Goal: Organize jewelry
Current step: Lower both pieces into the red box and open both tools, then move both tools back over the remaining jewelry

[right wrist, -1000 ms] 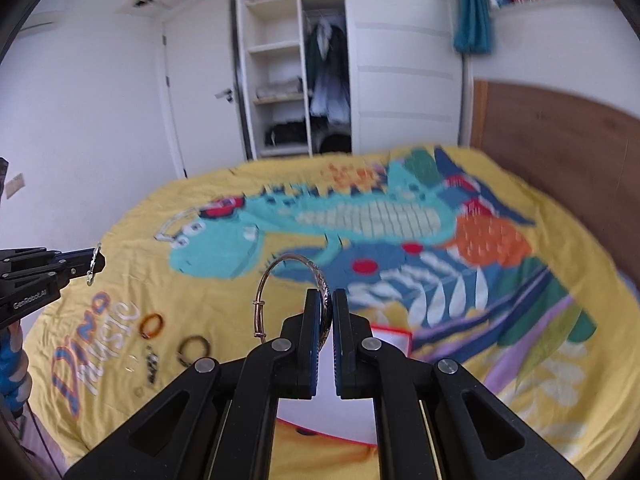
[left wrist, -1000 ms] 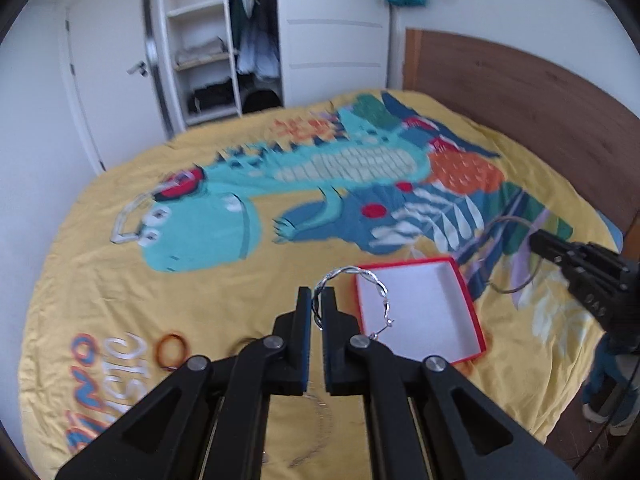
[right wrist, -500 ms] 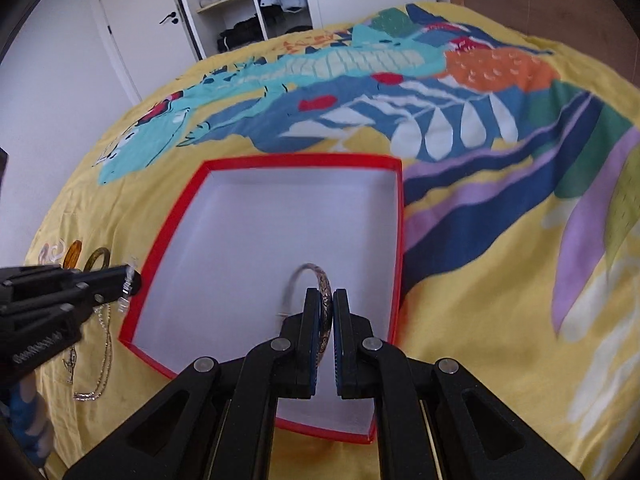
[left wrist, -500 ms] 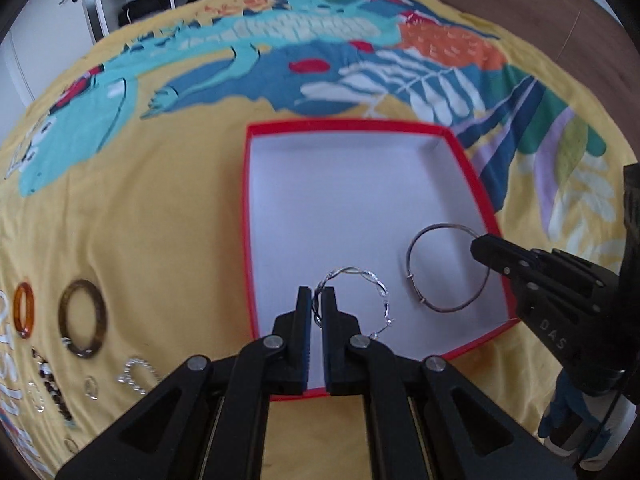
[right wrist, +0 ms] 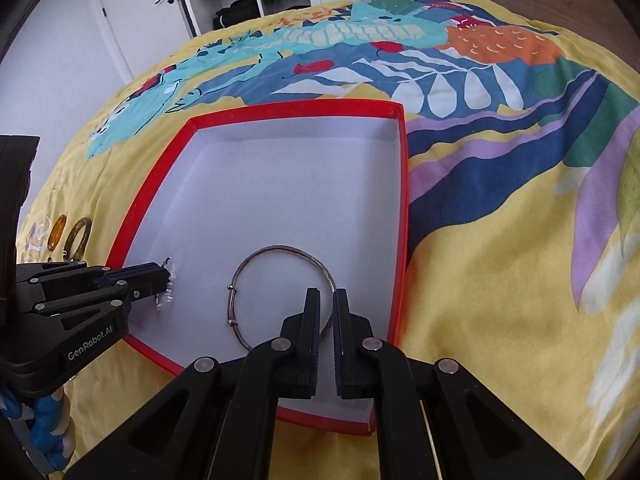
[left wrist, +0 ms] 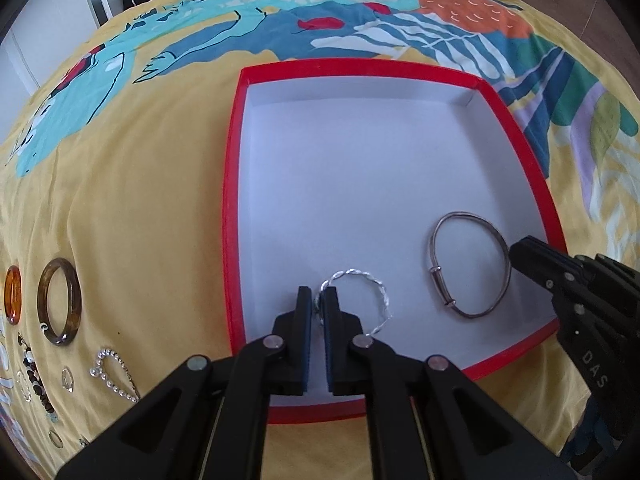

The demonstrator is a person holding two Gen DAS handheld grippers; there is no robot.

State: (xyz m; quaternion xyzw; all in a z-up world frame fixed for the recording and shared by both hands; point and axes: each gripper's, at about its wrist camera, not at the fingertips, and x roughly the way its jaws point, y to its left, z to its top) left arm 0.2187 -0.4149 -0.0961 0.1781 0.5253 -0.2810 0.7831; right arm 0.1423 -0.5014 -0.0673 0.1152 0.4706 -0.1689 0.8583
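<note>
**Two bracelets lowered into a red-rimmed box**

A twisted silver bangle (left wrist: 362,294) sits clenched between the left tongs (left wrist: 318,308), low over the white floor of a shallow box (left wrist: 234,184) near its front left corner. Beside it, a smooth thin metal bangle (right wrist: 280,292) with a sliding clasp lies on the box floor; the right tongs (right wrist: 326,312) straddle its wire with a small gap, so they look released or nearly so.

The box, stiff card with a bright red rim, rests on a bed (right wrist: 500,280) under a soft yellow dinosaur-print cover. Left of the box lie an amber ring (left wrist: 12,294), a brown tortoiseshell bangle (left wrist: 60,306), a beaded chain (left wrist: 114,374) and small rings.

Risk, as a judgement: the light box could shift on the yielding cover, or the springy twisted bangle could snag on withdrawing tongs.
</note>
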